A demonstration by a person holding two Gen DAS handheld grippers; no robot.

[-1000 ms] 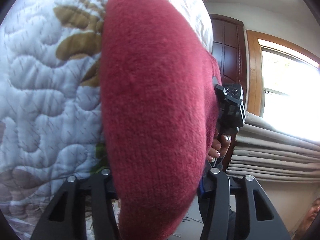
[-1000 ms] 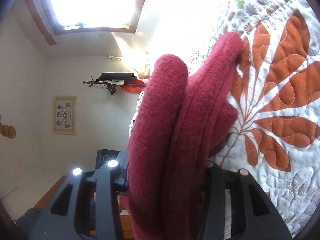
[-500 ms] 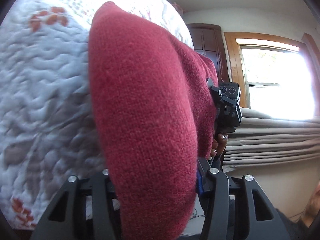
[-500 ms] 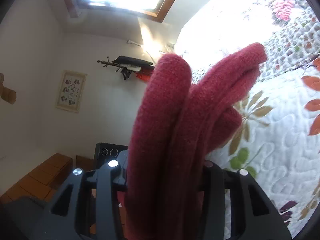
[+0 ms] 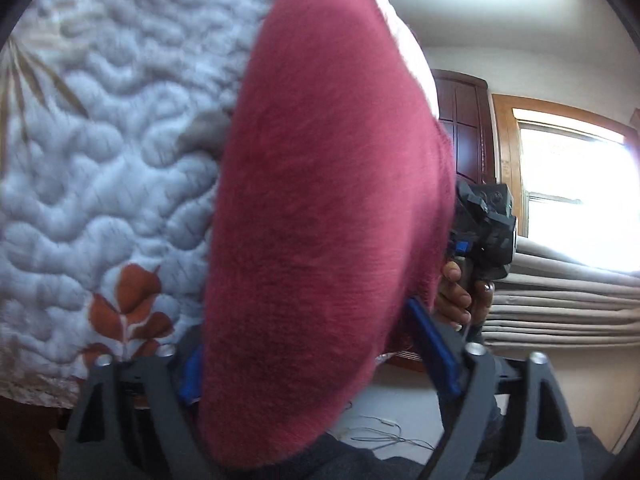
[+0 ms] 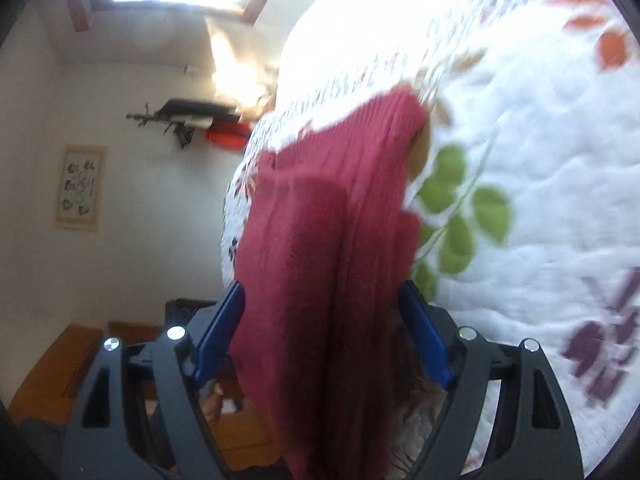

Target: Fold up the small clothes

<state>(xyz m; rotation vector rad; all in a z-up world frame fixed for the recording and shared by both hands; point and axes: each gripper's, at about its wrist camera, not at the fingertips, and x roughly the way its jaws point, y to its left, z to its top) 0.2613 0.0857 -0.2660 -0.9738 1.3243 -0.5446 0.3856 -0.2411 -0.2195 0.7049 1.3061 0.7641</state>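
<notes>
Left wrist view: the left claw (image 5: pixel 320 364) has its fingers spread wide with a red knit garment (image 5: pixel 320 200) bulging between them, so it looks let go rather than pinched. The knit fills most of the frame and sits against the quilted bedspread (image 5: pixel 100 160). Off to the right you can see the other handheld gripper unit (image 5: pixel 484 232) with the person's hand (image 5: pixel 460 300) wrapped round its grip, window and curtains behind.

Right wrist view: same deal, the right claw (image 6: pixel 320 340) is spread apart and the garment (image 6: pixel 328 260) hangs in thick doubled layers between the blue pads (image 6: pixel 218 334), draped onto the floral bedspread (image 6: pixel 520 160). Frame's pretty blurry.

Handling-wise I'd guess it's soft, floppy, light and fuzzy, so not slippery but it'll sag and bunch. Best bet is pinching a folded edge or corner through all layers.

No readable brands or labels; a framed picture (image 6: pixel 80 188) on the wall is too small to read.
</notes>
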